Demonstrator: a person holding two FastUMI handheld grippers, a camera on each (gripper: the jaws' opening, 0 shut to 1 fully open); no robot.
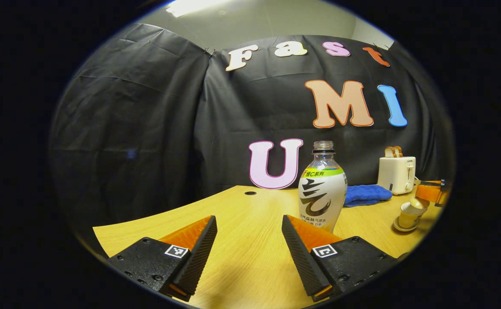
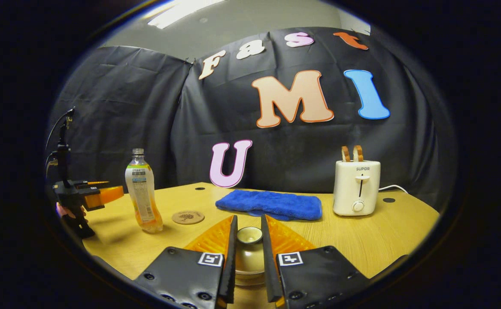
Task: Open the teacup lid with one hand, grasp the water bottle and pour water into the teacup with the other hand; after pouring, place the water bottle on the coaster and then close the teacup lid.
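My left gripper (image 1: 249, 234) hovers low over the table (image 1: 250, 266) with its jaws wide apart and nothing between them. The bottle (image 1: 322, 189) stands upright just ahead and slightly right of that gripper's line, cap off as far as I can see, not touching either finger. Further right in the left gripper view sits the teacup (image 1: 410, 214) on its saucer (image 1: 400, 226), with the right gripper (image 1: 432, 192) at its lid (image 1: 417, 202).

In the right gripper view, my right gripper (image 2: 248, 234) has its jaws drawn narrow on either side of the lid (image 2: 249, 234), whose knob sits between the two fingers; the fingers look to be touching it, but I cannot tell whether both press on it. The cup body (image 2: 247, 264) shows below, between the fingers.

The coaster (image 2: 188, 217) lies flat on the table, just beside the bottle (image 2: 143, 193) and apart from it. A cloth (image 2: 271, 204) lies behind the cup, and a toaster (image 2: 356, 187) stands to its right. The left gripper (image 2: 98, 195) appears at the far left, near the bottle.
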